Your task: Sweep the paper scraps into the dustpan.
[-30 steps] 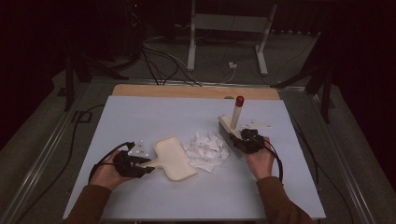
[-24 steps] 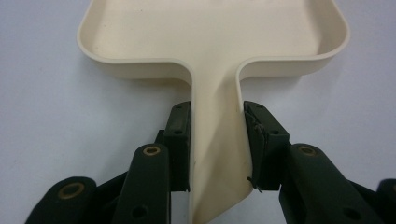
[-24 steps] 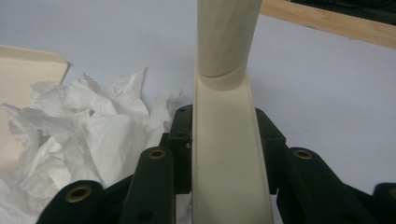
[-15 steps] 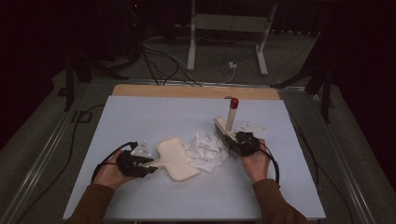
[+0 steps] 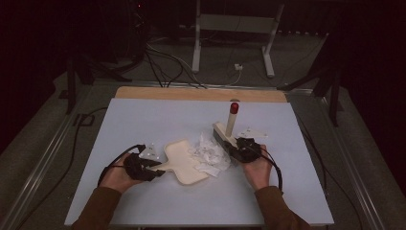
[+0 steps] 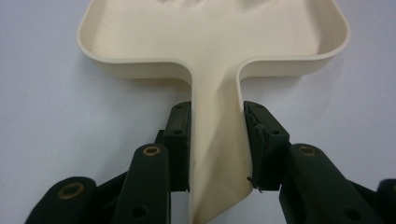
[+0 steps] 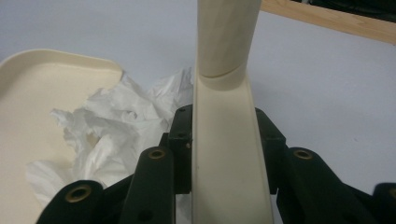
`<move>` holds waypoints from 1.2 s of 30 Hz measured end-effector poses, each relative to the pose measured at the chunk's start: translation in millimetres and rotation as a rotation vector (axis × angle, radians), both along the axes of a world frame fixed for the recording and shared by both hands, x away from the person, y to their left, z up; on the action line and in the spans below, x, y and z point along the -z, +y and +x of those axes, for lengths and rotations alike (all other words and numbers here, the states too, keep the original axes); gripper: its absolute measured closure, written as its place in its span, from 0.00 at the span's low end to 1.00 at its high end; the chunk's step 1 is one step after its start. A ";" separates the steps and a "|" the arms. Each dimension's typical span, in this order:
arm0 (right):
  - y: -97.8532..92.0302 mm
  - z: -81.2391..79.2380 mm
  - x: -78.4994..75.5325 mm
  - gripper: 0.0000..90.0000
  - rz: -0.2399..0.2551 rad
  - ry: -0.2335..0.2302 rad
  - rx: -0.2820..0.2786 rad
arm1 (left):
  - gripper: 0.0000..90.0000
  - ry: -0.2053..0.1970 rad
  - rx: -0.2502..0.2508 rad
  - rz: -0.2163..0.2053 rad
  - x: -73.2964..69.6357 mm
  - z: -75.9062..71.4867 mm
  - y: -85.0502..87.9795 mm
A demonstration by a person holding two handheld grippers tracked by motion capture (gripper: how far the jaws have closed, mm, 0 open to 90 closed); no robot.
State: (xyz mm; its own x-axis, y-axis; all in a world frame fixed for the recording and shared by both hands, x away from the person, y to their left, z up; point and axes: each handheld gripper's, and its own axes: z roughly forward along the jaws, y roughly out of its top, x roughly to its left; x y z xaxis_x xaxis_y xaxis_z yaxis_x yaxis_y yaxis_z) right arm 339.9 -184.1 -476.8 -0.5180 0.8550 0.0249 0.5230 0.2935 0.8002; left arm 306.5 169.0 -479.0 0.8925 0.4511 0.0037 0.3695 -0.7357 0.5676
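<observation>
A cream dustpan (image 5: 184, 163) (image 6: 215, 37) lies flat on the pale table, its mouth toward the right. My left gripper (image 5: 155, 167) (image 6: 217, 112) is shut on its handle, one jaw on each side. Crumpled white paper (image 5: 208, 154) (image 7: 116, 126) is heaped at the pan's mouth, partly on it. Just right of the heap stands a brush (image 5: 230, 122) (image 7: 224, 154) with a cream block, a wooden handle and a red tip. My right gripper (image 5: 234, 148) (image 7: 223, 121) is shut on the brush's cream block, the handle rising up and away.
Small white scraps lie by the left hand (image 5: 148, 151) and behind the brush (image 5: 251, 132). A wooden strip (image 5: 201, 94) runs along the table's far edge. Cables and a metal stand (image 5: 230, 28) are on the floor beyond.
The right gripper and brush have shifted a little left toward the dustpan, and the paper heap has been pushed onto the pan's mouth. The left gripper has kept still.
</observation>
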 end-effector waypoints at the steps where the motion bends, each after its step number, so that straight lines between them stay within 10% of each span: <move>1: 0.6 -0.2 -0.1 0.75 0.002 0.002 -0.003 | 0.74 0.000 0.000 -0.001 0.1 0.3 -0.4; 36: 31.1 -9.9 -3.7 0.75 0.061 0.019 -0.080 | 0.74 -0.001 0.015 -0.005 0.7 1.6 -6.6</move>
